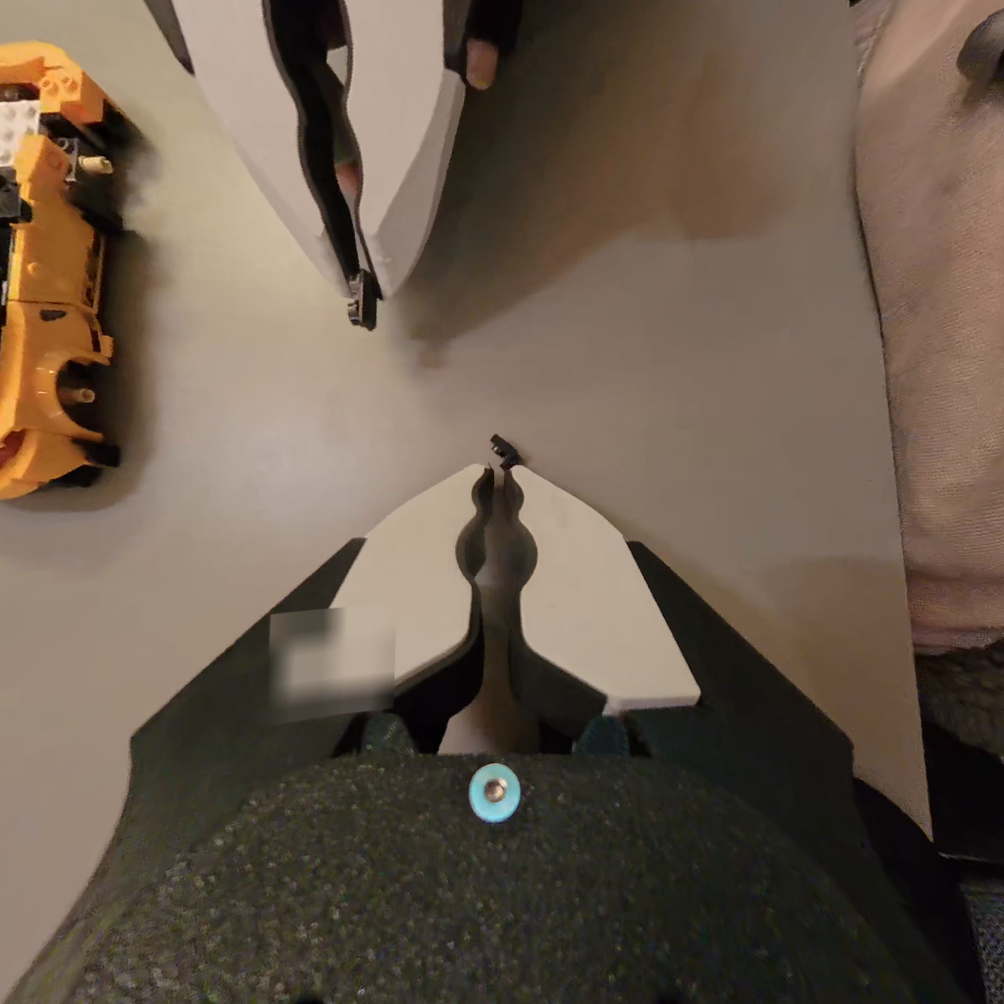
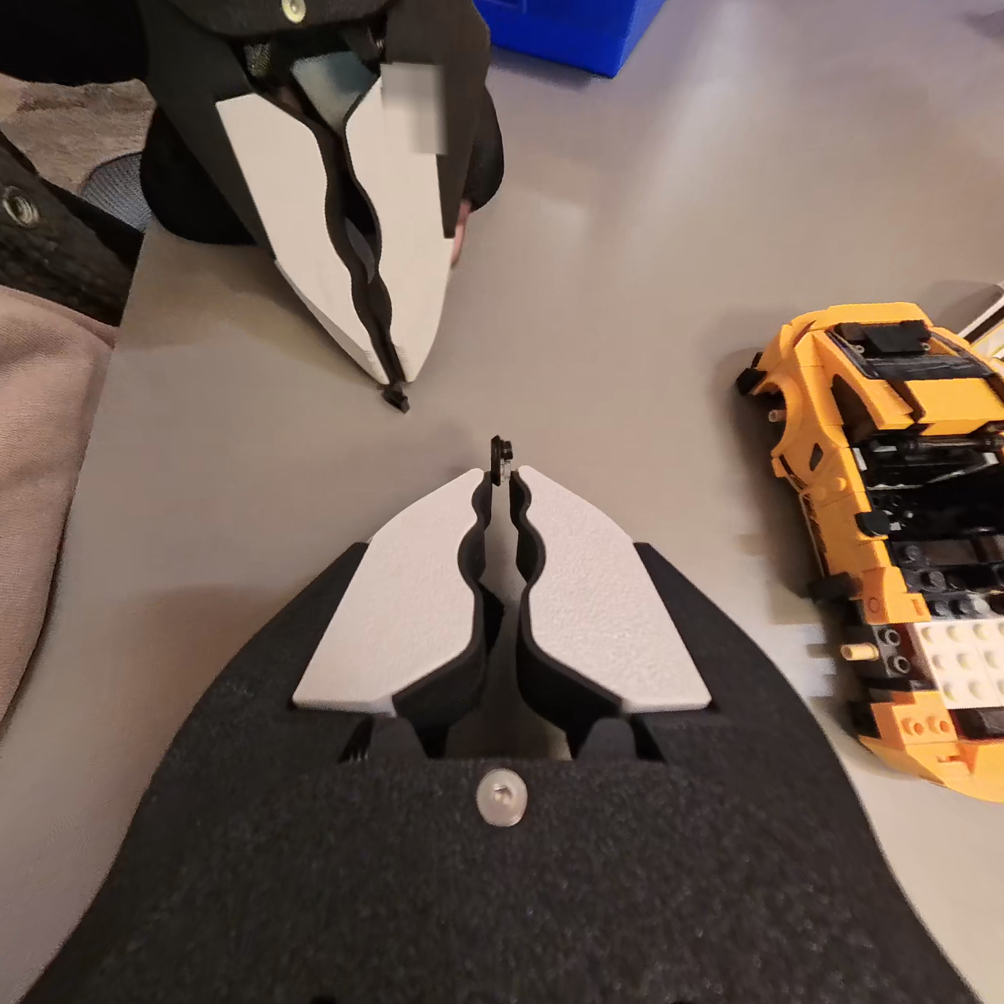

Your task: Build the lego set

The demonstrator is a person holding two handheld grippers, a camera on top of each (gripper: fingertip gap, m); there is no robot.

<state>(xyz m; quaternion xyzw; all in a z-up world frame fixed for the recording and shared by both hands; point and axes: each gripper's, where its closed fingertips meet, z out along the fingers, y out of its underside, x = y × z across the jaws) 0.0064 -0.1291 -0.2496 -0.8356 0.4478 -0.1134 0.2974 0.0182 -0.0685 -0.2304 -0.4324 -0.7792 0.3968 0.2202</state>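
Left tongs [image 1: 499,470] and right tongs [image 2: 502,474] tip-to-tip (apart), each pinching a black piece [image 2: 500,455].

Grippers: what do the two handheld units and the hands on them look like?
Both the left gripper and right gripper share one design: two pale grey, beak-shaped fingers with wavy black inner pads, set in a rough black body with a central screw. The hand wears a black fingerless glove.

I see the car [image 2: 891,548] in orange-yellow with black parts and a white studded plate. Left gripper [image 1: 499,471]: white fingers, black body, black piece [image 1: 504,450] at its tips. Right gripper [image 2: 501,478]: same white and black, black piece [image 2: 500,459]. Table [image 2: 625,304] plain grey. Blue box [image 2: 565,27] at far edge.
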